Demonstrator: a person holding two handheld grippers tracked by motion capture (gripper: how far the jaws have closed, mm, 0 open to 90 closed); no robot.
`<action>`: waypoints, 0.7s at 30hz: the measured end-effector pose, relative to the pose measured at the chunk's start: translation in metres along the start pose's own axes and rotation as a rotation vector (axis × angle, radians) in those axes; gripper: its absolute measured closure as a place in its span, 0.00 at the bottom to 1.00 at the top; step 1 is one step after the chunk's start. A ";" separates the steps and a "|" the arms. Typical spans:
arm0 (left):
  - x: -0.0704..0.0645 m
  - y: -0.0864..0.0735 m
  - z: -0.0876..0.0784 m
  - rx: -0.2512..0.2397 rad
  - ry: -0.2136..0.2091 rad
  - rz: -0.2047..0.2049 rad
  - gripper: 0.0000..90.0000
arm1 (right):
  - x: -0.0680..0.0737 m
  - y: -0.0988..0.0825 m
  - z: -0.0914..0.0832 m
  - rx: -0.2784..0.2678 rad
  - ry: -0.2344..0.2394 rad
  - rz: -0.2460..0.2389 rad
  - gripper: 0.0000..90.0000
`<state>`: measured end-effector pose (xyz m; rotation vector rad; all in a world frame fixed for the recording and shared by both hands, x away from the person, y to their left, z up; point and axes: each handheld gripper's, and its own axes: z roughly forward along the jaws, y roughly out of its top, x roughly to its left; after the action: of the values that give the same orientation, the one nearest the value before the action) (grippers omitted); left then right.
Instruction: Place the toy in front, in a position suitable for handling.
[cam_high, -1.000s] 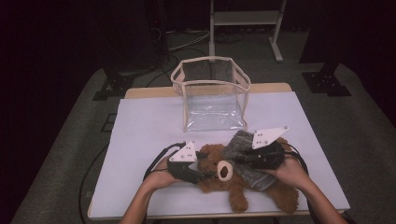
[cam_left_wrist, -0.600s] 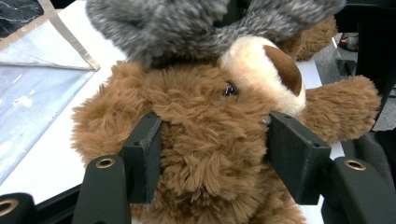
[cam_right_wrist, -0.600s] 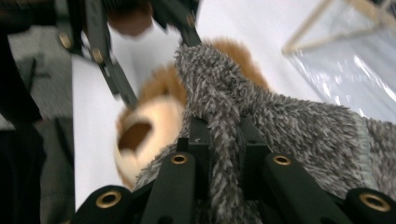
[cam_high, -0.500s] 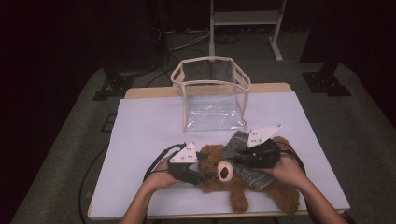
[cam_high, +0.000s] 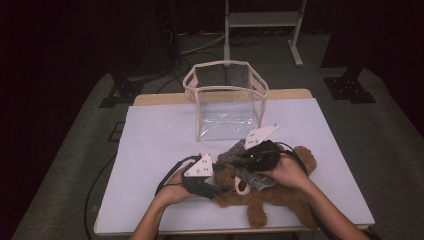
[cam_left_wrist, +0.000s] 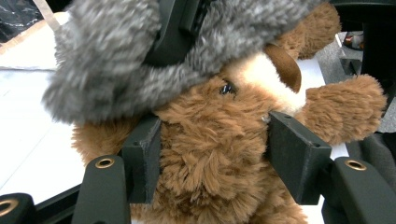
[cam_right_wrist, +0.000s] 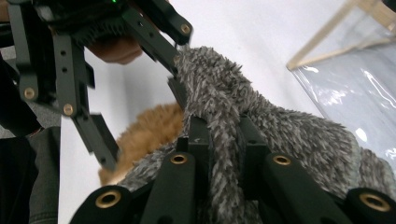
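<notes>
A brown teddy bear (cam_high: 280, 192) lies on its back near the front edge of the white table (cam_high: 160, 135). My left gripper (cam_high: 219, 187) clamps the bear's head from both sides; in the left gripper view the pads of the left gripper (cam_left_wrist: 217, 158) press into the fur of the bear (cam_left_wrist: 210, 140) below its muzzle. My right gripper (cam_high: 236, 160) is shut on a grey fuzzy cloth (cam_high: 227, 156) draped over the bear's head. In the right gripper view the right gripper (cam_right_wrist: 223, 133) pinches a fold of the grey cloth (cam_right_wrist: 280, 130), with the bear (cam_right_wrist: 149, 126) under it. The cloth (cam_left_wrist: 102, 70) hangs above the bear's face.
A clear plastic bag with beige trim (cam_high: 225, 100) stands open and upright behind the bear at mid-table; its corner (cam_right_wrist: 355, 60) is close by in the right gripper view. Black cables loop beside each hand. A metal stand (cam_high: 262, 20) is on the floor beyond the table.
My right gripper has moved left with the grey cloth, drawing it further over the bear's head. The left gripper and the bear have stayed put.
</notes>
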<state>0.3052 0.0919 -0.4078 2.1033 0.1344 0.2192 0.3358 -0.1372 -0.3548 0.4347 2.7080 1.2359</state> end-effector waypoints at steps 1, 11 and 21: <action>-0.001 0.001 0.000 0.001 0.002 0.004 0.43 | -0.001 -0.002 -0.002 -0.001 -0.003 0.000 0.88; -0.002 0.004 0.002 0.011 0.002 0.023 0.43 | -0.002 -0.006 -0.015 -0.016 -0.021 0.023 0.87; -0.002 0.002 0.001 0.015 0.004 0.029 0.43 | -0.009 -0.001 -0.002 0.017 -0.052 0.022 0.87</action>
<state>0.3032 0.0895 -0.4065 2.1209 0.1079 0.2409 0.3435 -0.1419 -0.3539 0.4932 2.6792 1.1906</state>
